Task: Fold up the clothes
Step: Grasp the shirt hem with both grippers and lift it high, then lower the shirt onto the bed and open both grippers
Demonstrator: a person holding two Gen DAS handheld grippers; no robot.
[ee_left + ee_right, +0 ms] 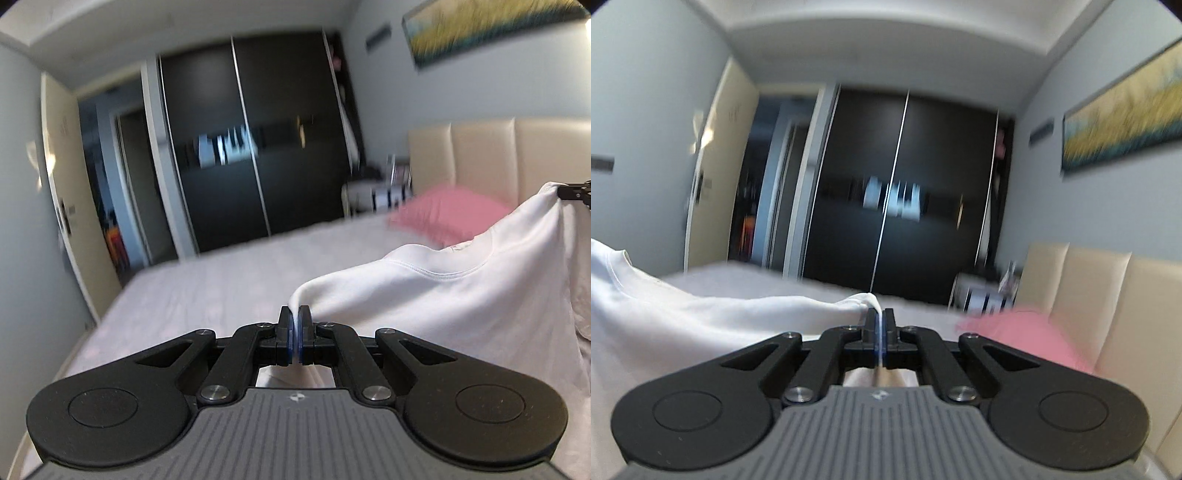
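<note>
Left gripper [295, 314]: your jaws are pinched tight on one corner of the shirt [443, 295]; white cloth shows between the pads.
Right gripper [881, 317]: also clamped on a shirt corner, a thin fold running through the pads.
Shirt: it hangs as a slack sheet between your two grippers, above the bed [221, 280], sagging in the middle. In the left view the right gripper's tip [574, 192] sits higher at the far corner.
Step in hand: most likely laying the shirt flat on the bed before the first fold.
Do it well: keep both grips firm, draw your hands apart until the top edge goes taut, and bring them level with each other so the shirt lands square.
Lowering: let the hanging hem touch the bed first, then lay the rest away from it, so no crease gets trapped.
Watch: the pillow [447, 214] lies near the headboard [480, 155]; land the shirt short of it.
Release: only once the cloth rests flat.
</note>
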